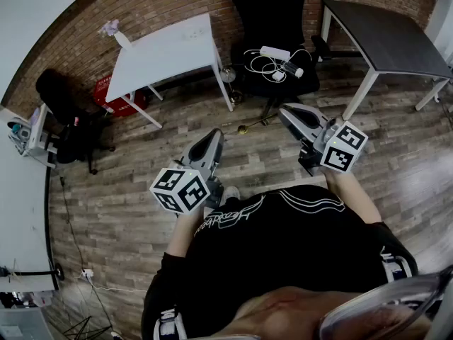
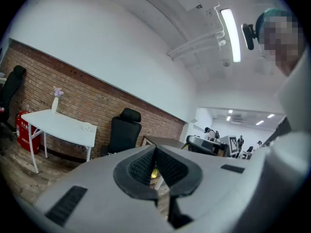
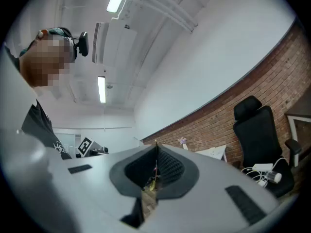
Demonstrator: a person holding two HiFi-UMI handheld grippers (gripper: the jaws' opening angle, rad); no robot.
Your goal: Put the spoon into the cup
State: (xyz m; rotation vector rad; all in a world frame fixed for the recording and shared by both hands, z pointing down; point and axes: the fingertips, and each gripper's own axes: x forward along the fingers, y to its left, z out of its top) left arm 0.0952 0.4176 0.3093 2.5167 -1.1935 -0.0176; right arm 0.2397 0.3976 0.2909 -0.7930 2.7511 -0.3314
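0 spoons and 0 cups show in any of the 3 views, so the relation your next move depends on cannot be read. Which way the spoon lies from either claw, where its long axis runs, which way its handle points and which hand is nearer are all unknown.

Far left, the white table (image 1: pixel 170 52) carries a small vase (image 1: pixel 120 37) and nothing else that can be made out. Your left gripper (image 1: pixel 214 134) is held in front of your chest. Its jaws are pressed together with nothing between its pads (image 2: pixel 141 168), and it is aimed out over the wood floor (image 1: pixel 141 183).

Just ahead, between the 2 gripper tips, a small brass-coloured thing (image 1: pixel 245 127) lies on the floor, too small to tell what it is. Beyond it, the black office chair (image 1: pixel 272 9) has a power strip (image 1: pixel 274 52) and cables on its seat.

Your right gripper (image 1: pixel 287 112) is likewise closed on nothing, with its tip toward that chair. Far right stands the dark table (image 1: pixel 386 37).

By the look of it, the task is not begun. Turn until the spoon and the cup are in view before you open either claw.
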